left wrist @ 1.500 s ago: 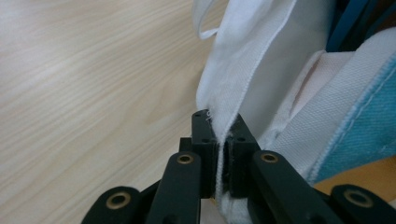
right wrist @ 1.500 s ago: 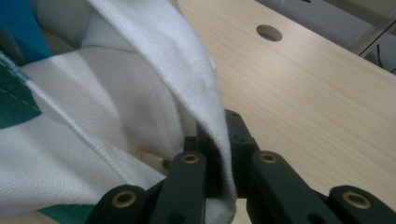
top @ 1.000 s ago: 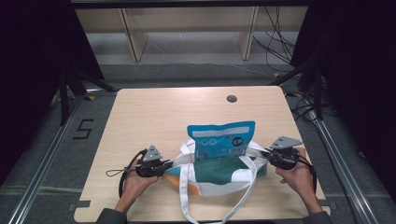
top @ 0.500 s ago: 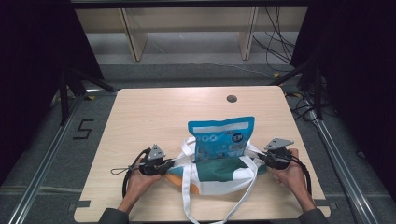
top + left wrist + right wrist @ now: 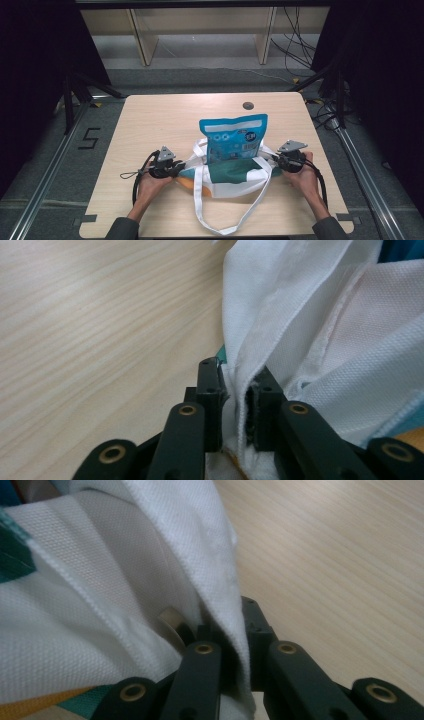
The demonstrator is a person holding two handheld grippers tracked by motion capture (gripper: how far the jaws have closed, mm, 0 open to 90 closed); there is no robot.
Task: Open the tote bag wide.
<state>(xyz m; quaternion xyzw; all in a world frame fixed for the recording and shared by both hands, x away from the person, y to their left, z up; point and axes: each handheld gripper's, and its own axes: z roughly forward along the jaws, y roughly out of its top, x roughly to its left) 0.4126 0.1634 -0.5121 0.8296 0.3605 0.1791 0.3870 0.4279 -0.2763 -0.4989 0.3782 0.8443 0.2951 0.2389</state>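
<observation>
On the counter [image 5: 150, 120], just toward six o'clock of centre, a tote bag [image 5: 235, 172] holds an upright blue pouch [image 5: 235, 137]. The left tongs [image 5: 176, 167] pinch the bag's rim at nine o'clock, and the right tongs [image 5: 274, 159] are clamped on it at three. Best to pull both sides evenly outward and up, so the mouth widens and the pouch slides down without tipping.

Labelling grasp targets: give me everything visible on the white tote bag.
The white woven-fabric tote bag lies on the light wooden table near the person's edge, with teal and orange panels on its side. Its mouth is stretched wide between the left gripper and right gripper, whose jaws each pinch a folded edge. A blue snack pouch stands upright in the opening. Long white strap handles loop loosely toward the front table edge.
</observation>
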